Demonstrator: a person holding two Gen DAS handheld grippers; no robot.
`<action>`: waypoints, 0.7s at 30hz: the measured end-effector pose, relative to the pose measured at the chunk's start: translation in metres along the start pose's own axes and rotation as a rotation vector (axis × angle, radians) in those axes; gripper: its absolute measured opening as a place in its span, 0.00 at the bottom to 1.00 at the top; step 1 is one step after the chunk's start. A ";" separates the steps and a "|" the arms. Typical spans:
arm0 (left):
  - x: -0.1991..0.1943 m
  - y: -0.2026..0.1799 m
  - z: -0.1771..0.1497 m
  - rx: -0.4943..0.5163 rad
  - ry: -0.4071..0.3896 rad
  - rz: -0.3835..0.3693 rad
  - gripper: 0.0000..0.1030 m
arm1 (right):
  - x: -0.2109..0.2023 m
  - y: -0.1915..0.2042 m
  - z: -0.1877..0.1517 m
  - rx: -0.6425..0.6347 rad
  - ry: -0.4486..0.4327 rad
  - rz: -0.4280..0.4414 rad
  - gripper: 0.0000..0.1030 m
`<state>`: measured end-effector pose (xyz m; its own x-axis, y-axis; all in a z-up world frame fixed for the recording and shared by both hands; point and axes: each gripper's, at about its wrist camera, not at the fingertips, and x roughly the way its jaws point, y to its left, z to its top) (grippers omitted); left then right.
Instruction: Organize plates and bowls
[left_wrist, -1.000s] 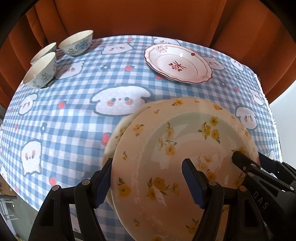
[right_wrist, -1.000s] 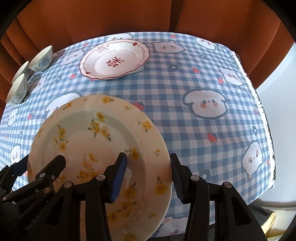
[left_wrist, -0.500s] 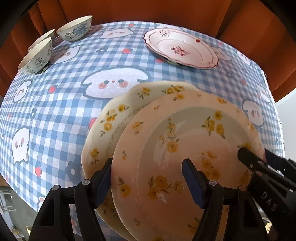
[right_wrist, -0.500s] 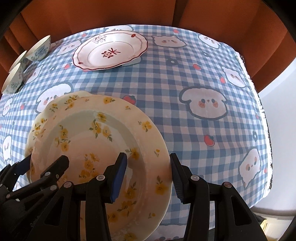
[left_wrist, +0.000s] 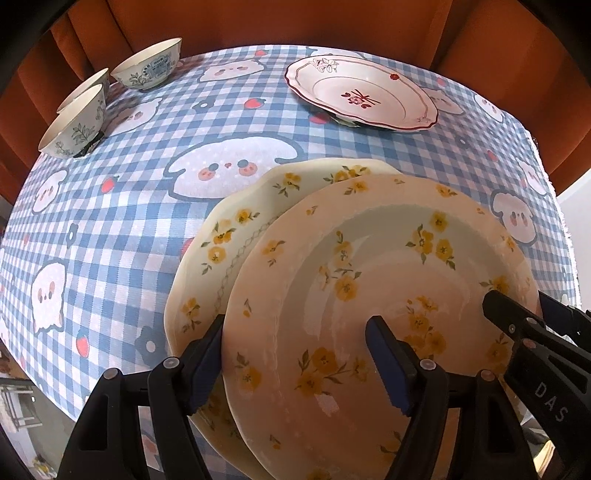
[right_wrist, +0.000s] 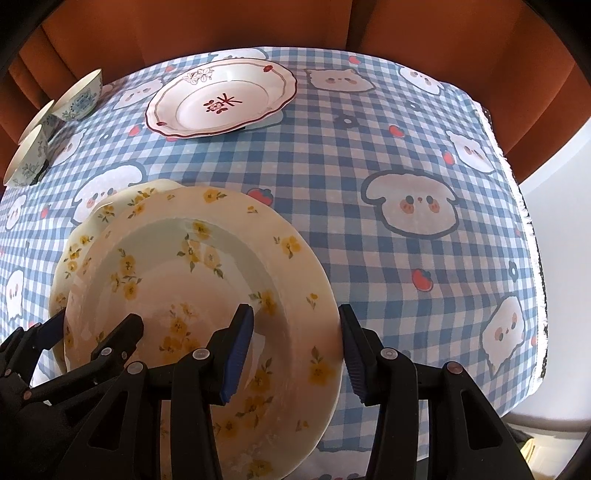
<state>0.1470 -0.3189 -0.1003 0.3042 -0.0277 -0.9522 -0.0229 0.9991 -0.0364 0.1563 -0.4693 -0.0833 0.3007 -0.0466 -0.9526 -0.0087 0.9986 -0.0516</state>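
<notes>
A cream plate with yellow flowers (left_wrist: 369, 266) (right_wrist: 192, 280) hangs between both grippers, a little to the right of a matching flowered plate (left_wrist: 221, 236) (right_wrist: 74, 251) on the checked tablecloth. My left gripper (left_wrist: 295, 365) straddles its left rim, one pad on the outer edge and one over the well. Its jaws are opening, with the rim still between them. My right gripper (right_wrist: 295, 354) is shut on the right rim in the same way. Each gripper shows at the edge of the other's view.
A white plate with red trim (left_wrist: 360, 94) (right_wrist: 221, 99) sits at the far side of the table (right_wrist: 406, 155). Three blue-patterned bowls (left_wrist: 147, 68) (right_wrist: 77, 98) stand at the far left. Orange curtain hangs behind. The table's right edge (right_wrist: 532, 258) is close.
The lower flowered plate, almost hidden under the held one a second ago, now shows widely at its left. Both grippers keep their places on the rim.
</notes>
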 end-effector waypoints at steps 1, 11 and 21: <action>0.000 0.000 0.000 0.003 -0.001 0.010 0.74 | 0.000 0.000 0.000 0.003 0.003 0.005 0.49; -0.008 0.000 0.004 0.036 -0.049 0.076 0.77 | -0.004 0.001 -0.002 -0.001 -0.017 0.012 0.35; -0.012 0.006 0.005 0.004 -0.049 0.117 0.79 | 0.006 0.011 0.005 -0.037 0.006 0.045 0.36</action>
<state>0.1481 -0.3119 -0.0880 0.3455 0.0907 -0.9340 -0.0569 0.9955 0.0757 0.1625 -0.4583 -0.0887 0.2933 -0.0020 -0.9560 -0.0572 0.9982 -0.0197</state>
